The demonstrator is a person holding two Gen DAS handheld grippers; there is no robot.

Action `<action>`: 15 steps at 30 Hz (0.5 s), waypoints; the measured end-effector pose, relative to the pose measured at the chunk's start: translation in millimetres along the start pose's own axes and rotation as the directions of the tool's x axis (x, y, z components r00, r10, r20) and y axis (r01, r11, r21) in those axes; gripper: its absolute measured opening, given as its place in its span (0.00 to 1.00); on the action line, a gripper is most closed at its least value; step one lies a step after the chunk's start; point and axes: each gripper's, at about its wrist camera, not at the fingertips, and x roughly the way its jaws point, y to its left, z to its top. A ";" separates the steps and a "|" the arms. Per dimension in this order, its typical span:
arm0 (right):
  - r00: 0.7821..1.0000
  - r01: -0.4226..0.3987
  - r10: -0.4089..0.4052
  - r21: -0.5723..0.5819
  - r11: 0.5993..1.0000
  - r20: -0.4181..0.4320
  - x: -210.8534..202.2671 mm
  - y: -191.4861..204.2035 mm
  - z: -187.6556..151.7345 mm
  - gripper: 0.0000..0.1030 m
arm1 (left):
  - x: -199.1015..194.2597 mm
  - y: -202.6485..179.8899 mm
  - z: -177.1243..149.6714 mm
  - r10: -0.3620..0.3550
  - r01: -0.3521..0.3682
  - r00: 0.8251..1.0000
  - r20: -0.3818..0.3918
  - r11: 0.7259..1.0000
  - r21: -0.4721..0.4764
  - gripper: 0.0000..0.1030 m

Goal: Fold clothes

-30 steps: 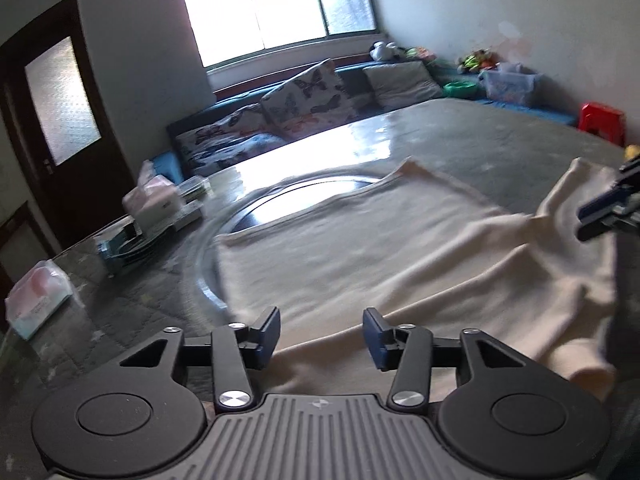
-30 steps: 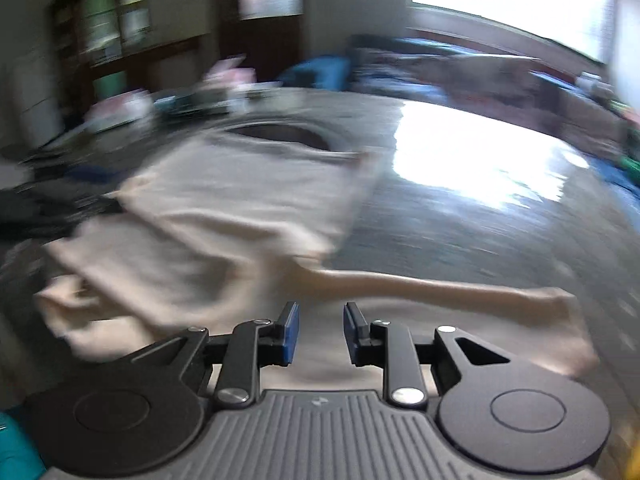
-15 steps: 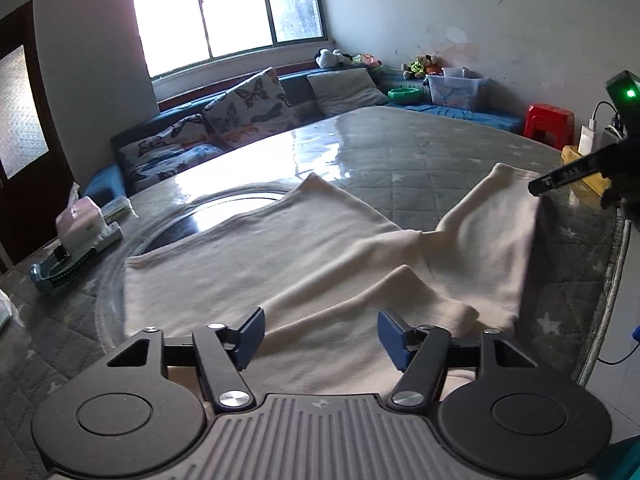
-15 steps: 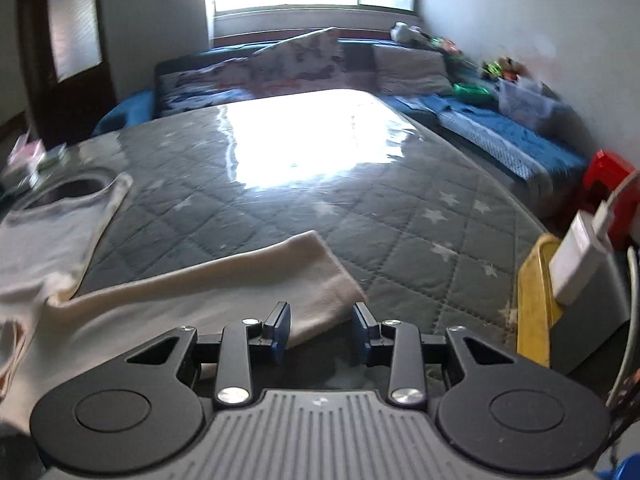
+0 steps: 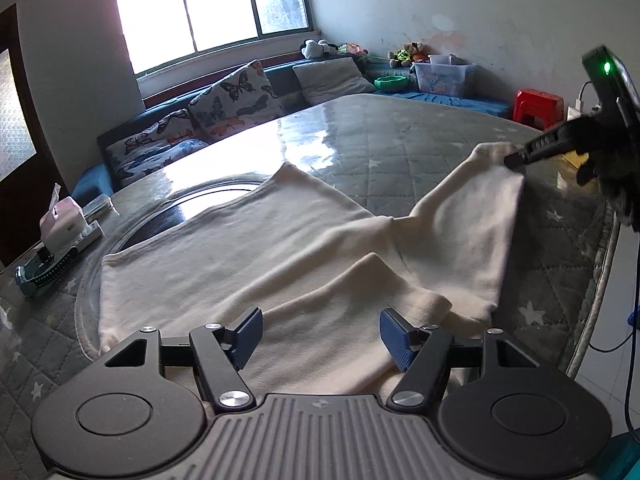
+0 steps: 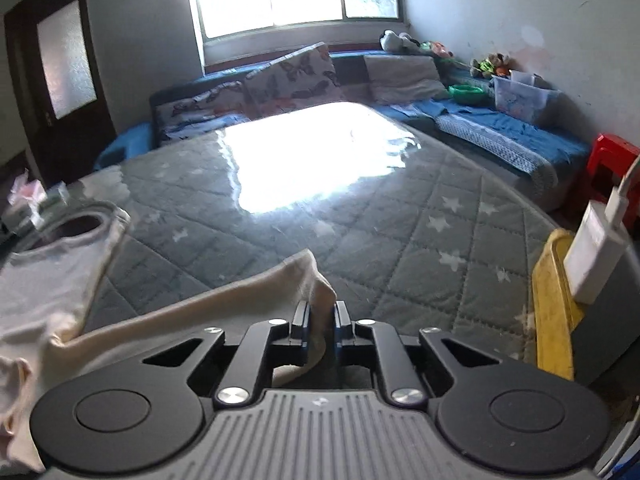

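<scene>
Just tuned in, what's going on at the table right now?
A cream garment is spread on the quilted table cover, partly over a round glass insert. The right gripper is shut on the end of one sleeve, which is drawn out to the side. The left gripper is open, hanging over the garment's near edge and holding nothing. No fold is made yet.

Handheld two-finger grippers — matched pair, black with blue pads

Left gripper [image 5: 321, 334]: ribbed grey housing at the base, two black round discs at either side, black linkage arms with silver screws, ridged blue pads [image 5: 248, 334]. Right gripper [image 6: 321, 326]: same build — grey ribbed body, black discs, silver screws, blue-edged fingers. Seen from the left wrist view, its black body carries a box with a green light; a dark glove [image 5: 612, 168] covers the hand.
</scene>
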 end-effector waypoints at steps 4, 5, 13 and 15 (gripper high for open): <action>0.997 -0.061 0.061 0.000 0.998 0.048 -20.7 -0.8 13.1 0.05 | -0.5 -2.2 0.7 -0.010 0.010 1.000 0.002 1.000 0.002 0.66; 0.995 -0.077 0.077 -0.003 0.997 0.057 -25.9 0.1 15.9 0.05 | -1.0 -2.8 1.2 -0.013 0.013 1.000 0.004 1.000 0.002 0.66; 0.968 -0.210 0.215 -0.048 0.977 0.131 -68.7 17.7 36.9 0.05 | 5.3 -14.9 0.6 -0.037 0.037 0.999 -0.003 0.999 0.025 0.67; 0.957 -0.243 0.250 -0.066 0.968 0.143 -78.9 26.0 44.2 0.05 | 6.2 -15.6 -0.3 -0.034 0.034 0.999 -0.003 0.999 0.027 0.67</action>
